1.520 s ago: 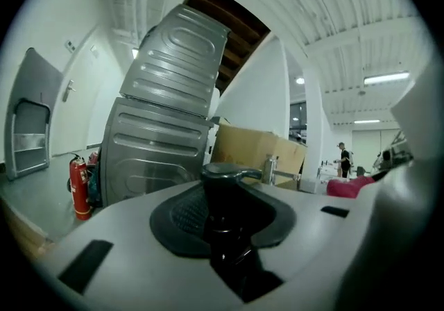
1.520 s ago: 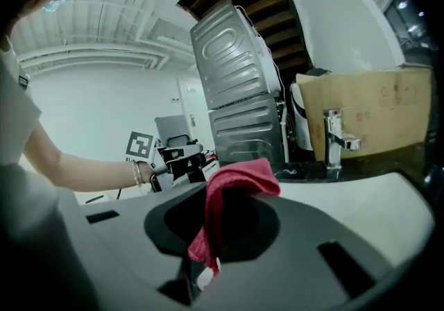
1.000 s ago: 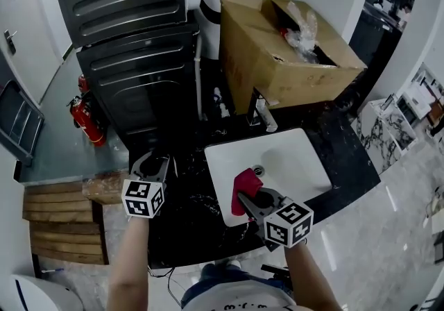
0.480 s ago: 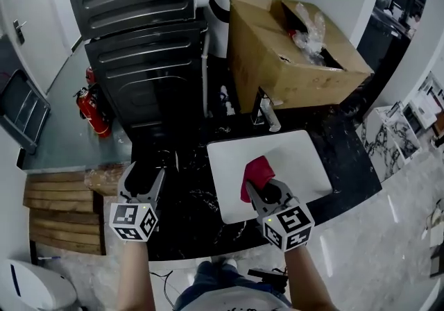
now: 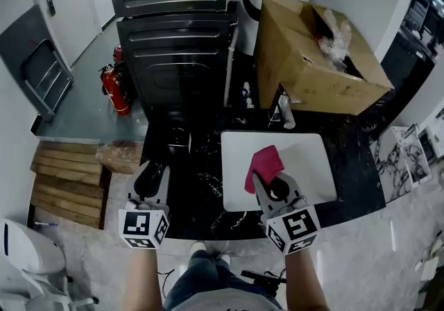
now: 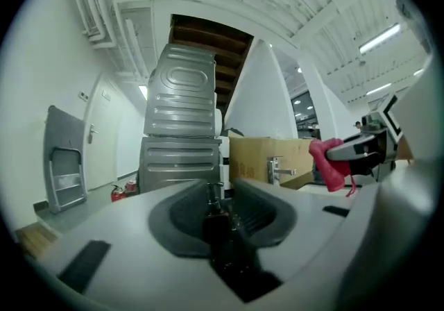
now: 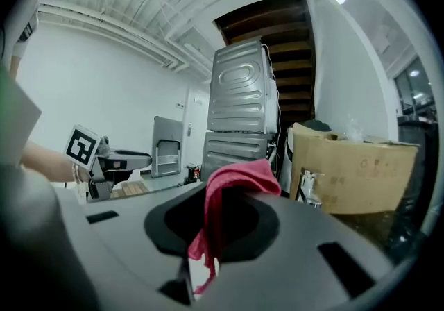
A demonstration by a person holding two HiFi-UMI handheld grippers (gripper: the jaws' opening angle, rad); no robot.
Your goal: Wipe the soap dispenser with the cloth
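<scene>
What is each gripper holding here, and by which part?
Right gripper pinches the red cloth by a bunched end. Left gripper holds nothing: its jaws have just been closing, with nothing between them.

cloth: soft pink-red fabric, matt, in loose folds
sink: smooth white, ceramic look, slight sheen
counter: polished black stone with white veins, glossy
tap: bright shiny metal
cardboard box: brown card, dull and matt
plastic film: clear, crinkled, shiny
stacked machines: grey ribbed metal panels, low sheen
planks: bare rough wood
fire extinguisher: glossy red paint
</scene>
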